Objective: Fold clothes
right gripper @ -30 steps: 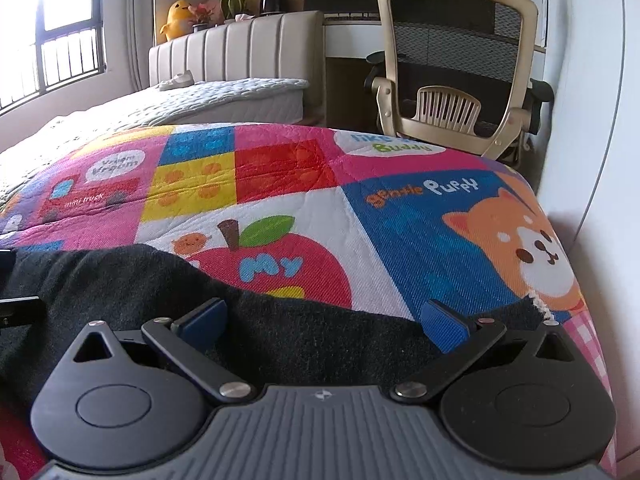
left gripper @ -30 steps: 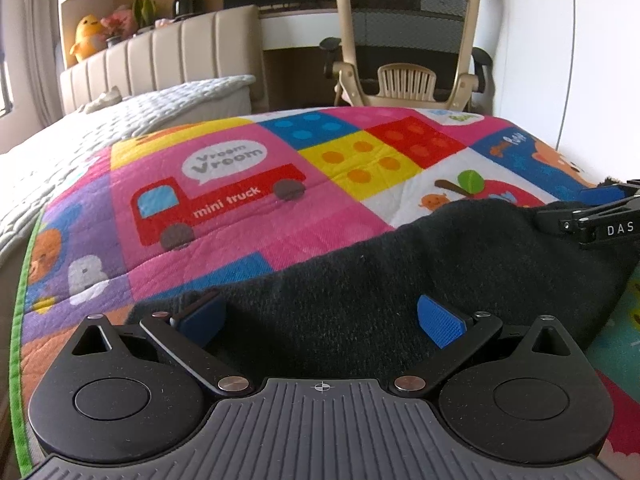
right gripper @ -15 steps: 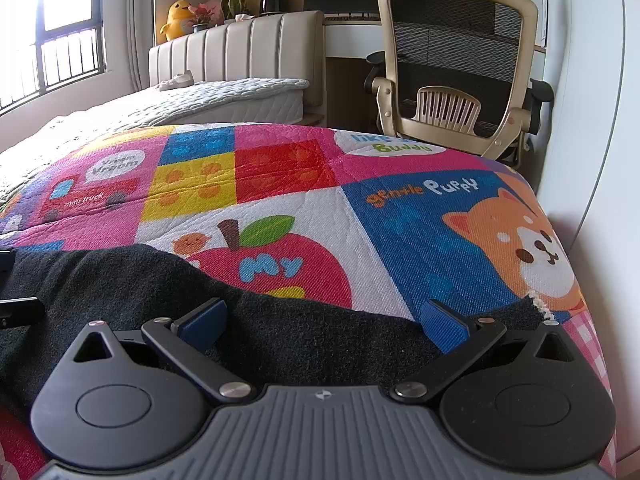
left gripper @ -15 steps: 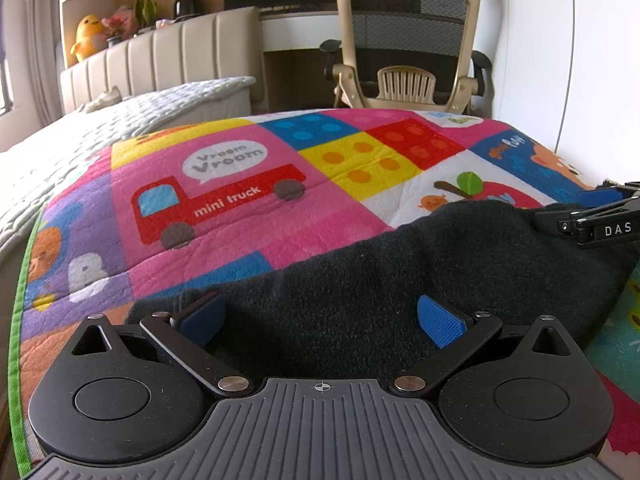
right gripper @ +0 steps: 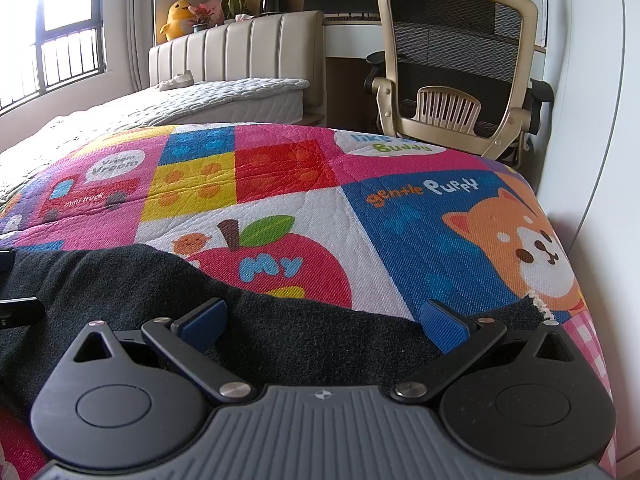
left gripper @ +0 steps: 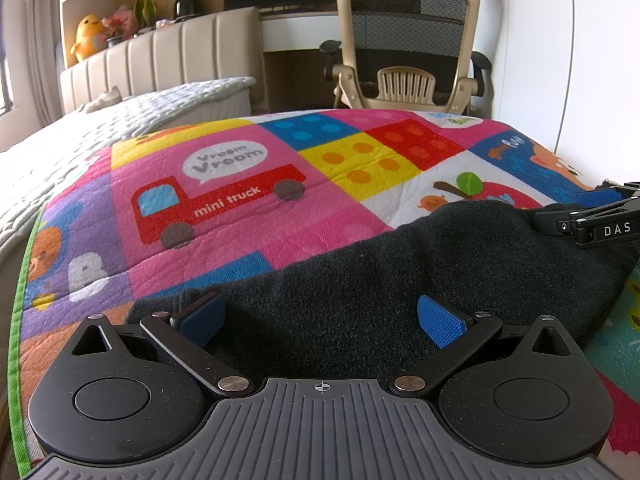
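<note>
A black fleecy garment (left gripper: 360,272) lies flat across the near part of a colourful cartoon-print quilt (left gripper: 240,168). It also shows in the right wrist view (right gripper: 120,280). My left gripper (left gripper: 320,320) is open, low over the garment's left part, its blue pads wide apart. My right gripper (right gripper: 324,324) is open, low over the garment's right part, near a frayed white edge (right gripper: 538,304). The right gripper shows at the right edge of the left wrist view (left gripper: 600,216).
The quilt (right gripper: 400,208) covers the bed up to the right wall (right gripper: 600,120). A beige mesh office chair (left gripper: 408,44) and desk stand beyond the far end. A second bed with a padded headboard (right gripper: 236,52) lies far left, with a window beside it.
Both grippers have crept slightly forward and lower over the garment. Both stay open, and the garment lies as before.
</note>
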`<action>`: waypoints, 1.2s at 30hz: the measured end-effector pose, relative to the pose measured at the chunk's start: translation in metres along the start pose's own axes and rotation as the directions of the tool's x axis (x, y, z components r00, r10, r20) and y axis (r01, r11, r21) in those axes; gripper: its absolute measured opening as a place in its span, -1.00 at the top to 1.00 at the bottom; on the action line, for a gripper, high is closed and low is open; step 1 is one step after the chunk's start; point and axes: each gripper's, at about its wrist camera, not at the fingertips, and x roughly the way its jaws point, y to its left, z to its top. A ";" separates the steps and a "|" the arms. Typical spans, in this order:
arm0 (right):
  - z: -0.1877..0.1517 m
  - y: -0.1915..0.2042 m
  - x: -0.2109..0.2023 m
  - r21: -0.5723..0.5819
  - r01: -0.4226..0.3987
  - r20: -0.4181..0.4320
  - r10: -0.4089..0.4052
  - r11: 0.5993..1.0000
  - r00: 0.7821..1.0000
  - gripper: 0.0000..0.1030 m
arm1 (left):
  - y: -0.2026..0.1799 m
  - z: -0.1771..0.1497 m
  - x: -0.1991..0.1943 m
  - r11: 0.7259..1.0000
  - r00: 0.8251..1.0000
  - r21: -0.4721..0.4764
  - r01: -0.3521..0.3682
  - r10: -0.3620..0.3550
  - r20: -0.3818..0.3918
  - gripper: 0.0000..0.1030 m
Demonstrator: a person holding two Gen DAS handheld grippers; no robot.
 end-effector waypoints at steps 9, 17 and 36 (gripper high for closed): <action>0.000 0.000 0.000 0.000 0.000 0.000 0.000 1.000 1.000 -1.00 | 0.002 -0.001 -0.001 1.000 1.000 0.001 0.001 -0.001 0.001 -1.00; 0.000 0.000 0.000 0.000 0.000 0.000 0.000 1.000 1.000 -1.00 | -0.002 0.001 0.001 1.000 1.000 0.000 -0.003 0.003 0.000 -1.00; 0.000 0.000 0.000 0.000 0.000 0.000 0.000 1.000 1.000 -1.00 | -0.002 0.001 0.001 1.000 1.000 -0.002 0.000 0.000 0.001 -1.00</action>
